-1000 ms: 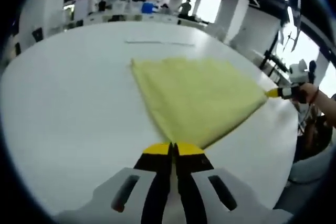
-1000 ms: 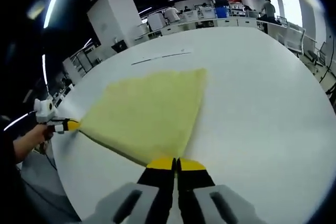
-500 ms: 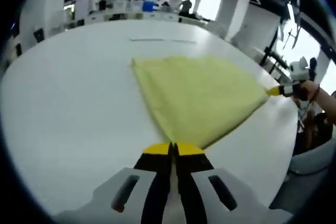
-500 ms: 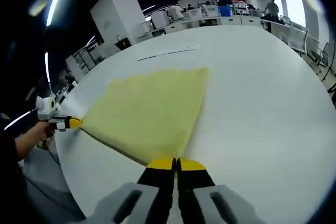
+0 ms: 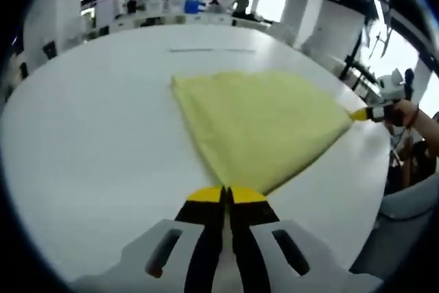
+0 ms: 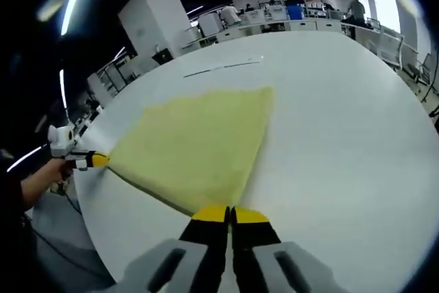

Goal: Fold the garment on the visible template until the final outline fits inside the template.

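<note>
Pinching one near corner each, both grippers hold the yellow garment stretched over the white table; at the bottom centre of the left gripper view the left gripper has its yellow-tipped jaws pressed narrow on the corner; at the bottom centre of the right gripper view the right gripper clamps its corner the same way. The cloth is pale yellow, soft, spread flat as a fan widening toward mid frame, its far edge straight; beyond it, a thin grey line marks the tabletop. At the right edge of the left gripper view the other gripper and a hand sit slightly higher than half a second ago; the garment has barely shifted.
</note>
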